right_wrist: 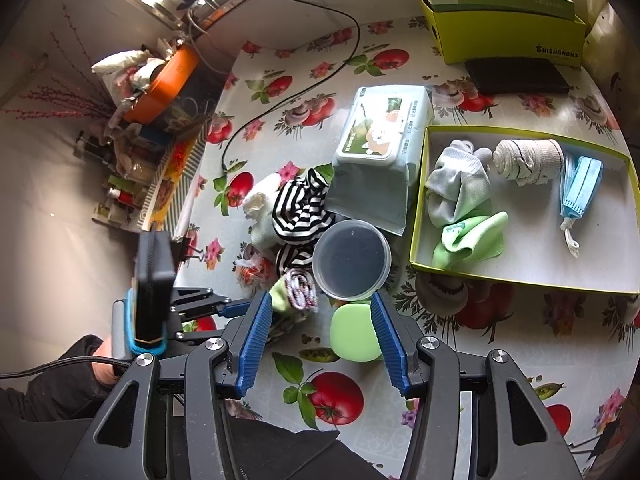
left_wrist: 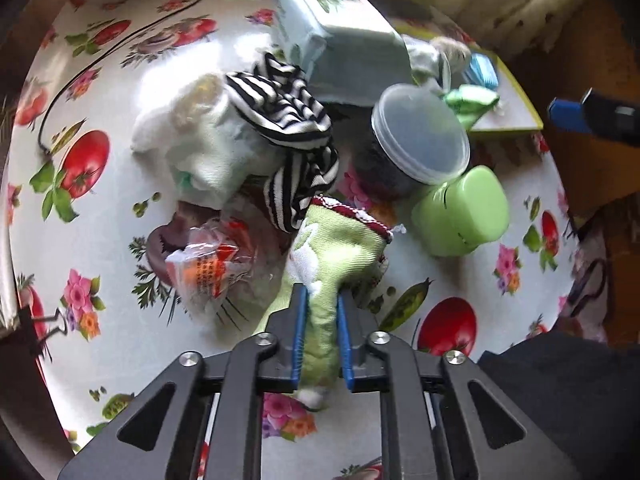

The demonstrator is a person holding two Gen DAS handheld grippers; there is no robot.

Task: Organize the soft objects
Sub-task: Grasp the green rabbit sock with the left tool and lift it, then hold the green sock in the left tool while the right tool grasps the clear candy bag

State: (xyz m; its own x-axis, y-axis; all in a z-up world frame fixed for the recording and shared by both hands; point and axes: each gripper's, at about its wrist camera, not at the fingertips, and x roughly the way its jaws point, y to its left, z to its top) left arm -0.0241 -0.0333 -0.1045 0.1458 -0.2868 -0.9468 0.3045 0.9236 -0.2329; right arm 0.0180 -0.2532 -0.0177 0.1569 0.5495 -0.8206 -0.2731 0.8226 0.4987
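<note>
1. Left wrist view. We see the left gripper (left_wrist: pixel 322 312) with its blue ribbed pads pressed together on a light green sock (left_wrist: pixel 340 248), a knitted piece with a dark red and white trimmed cuff; the sock sits at the near edge of the pile, just left of the green case. Beyond it lie a black-and-white striped sock (left_wrist: pixel 288 120), a white fluffy sock (left_wrist: pixel 200 144) and a crinkled clear plastic wrapper (left_wrist: pixel 212 268) with orange print. A round container with a translucent lid (left_wrist: pixel 420 132) stands to the right, touching a smooth light green plastic case (left_wrist: pixel 460 212). A pale blue wet-wipes pack (left_wrist: pixel 344 52) rises behind the pile. All rest on a glossy tablecloth (left_wrist: pixel 100 220) printed with tomatoes and flowers.

2. Right wrist view. Only here do we see the right gripper (right_wrist: pixel 322 344), its jaws standing wide apart and holding nothing, with the green case (right_wrist: pixel 354 332) lying between them on the cloth. The green sock (right_wrist: pixel 280 292) shows at the tip of the left gripper (right_wrist: pixel 240 308). This view alone shows the inside of the shallow yellow-green tray (right_wrist: pixel 520 276), which holds a grey sock (right_wrist: pixel 456 184), a green cloth (right_wrist: pixel 472 236), a rolled white sock (right_wrist: pixel 528 160) and a blue face mask (right_wrist: pixel 580 188). The wipes pack (right_wrist: pixel 380 152) lies just beside the tray's left wall. A green carton (right_wrist: pixel 504 16) and a black cable (right_wrist: pixel 288 100) lie farther back.
</note>
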